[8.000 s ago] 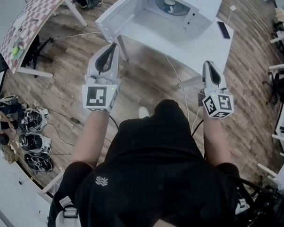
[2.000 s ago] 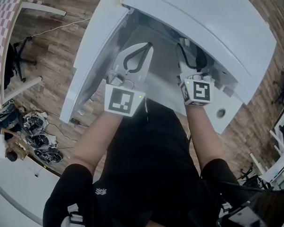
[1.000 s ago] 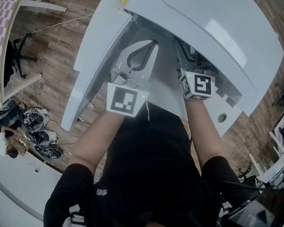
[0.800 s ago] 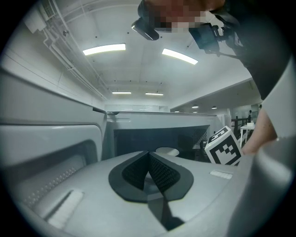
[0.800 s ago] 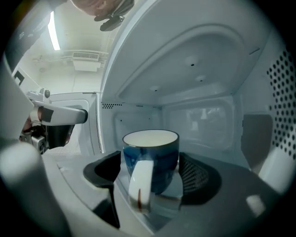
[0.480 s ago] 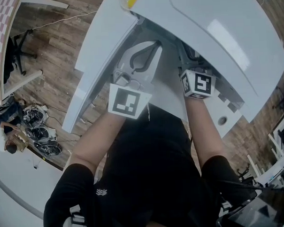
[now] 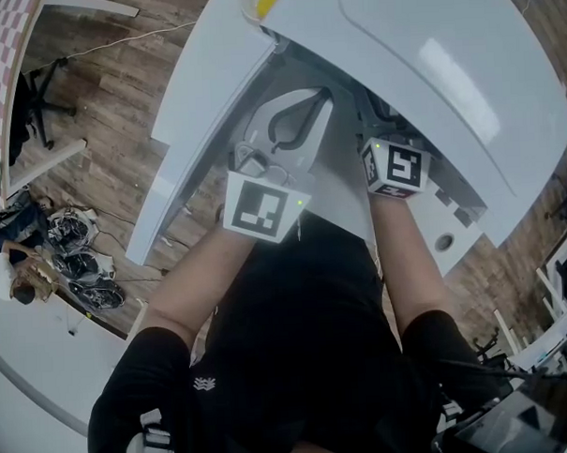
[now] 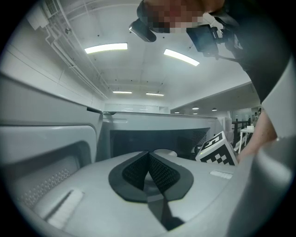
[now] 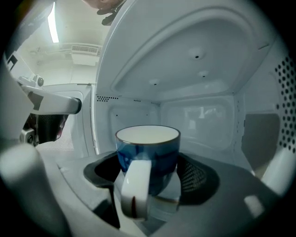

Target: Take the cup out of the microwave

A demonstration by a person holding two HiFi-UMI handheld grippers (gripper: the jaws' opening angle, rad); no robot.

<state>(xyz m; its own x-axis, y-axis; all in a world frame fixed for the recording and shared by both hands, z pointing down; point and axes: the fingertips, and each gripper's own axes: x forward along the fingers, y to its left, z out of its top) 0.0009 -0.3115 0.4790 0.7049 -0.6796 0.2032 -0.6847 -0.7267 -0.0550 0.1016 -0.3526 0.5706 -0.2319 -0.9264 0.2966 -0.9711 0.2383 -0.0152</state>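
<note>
Right gripper view: the right gripper [image 9: 148,178] reaches inside the open white microwave [image 9: 199,69], its two fingers spread to the width of a blue cup [image 9: 147,150] and closed against its sides, the dark ribbed pads [image 9: 196,178] flanking it left and right. The cup stands upright near the middle of the microwave's floor, clear of the back wall, with its white inside showing and its white handle [image 9: 134,190] turned toward the camera.

In the left gripper view, the left gripper [image 8: 148,159] holds nothing; its fingers are pressed together tip to tip. It points at the dark mouth of the oven from just outside, with the open door [image 8: 46,152] at its left and the right gripper's marker cube [image 8: 216,150] ahead to its right.

From the head view, a person in black stands against the front of the microwave, both forearms stretched forward. The left gripper sits between the swung-out door and the right gripper, whose jaws disappear under the oven's white top. A wooden floor [image 7: 102,154] lies to the left.
</note>
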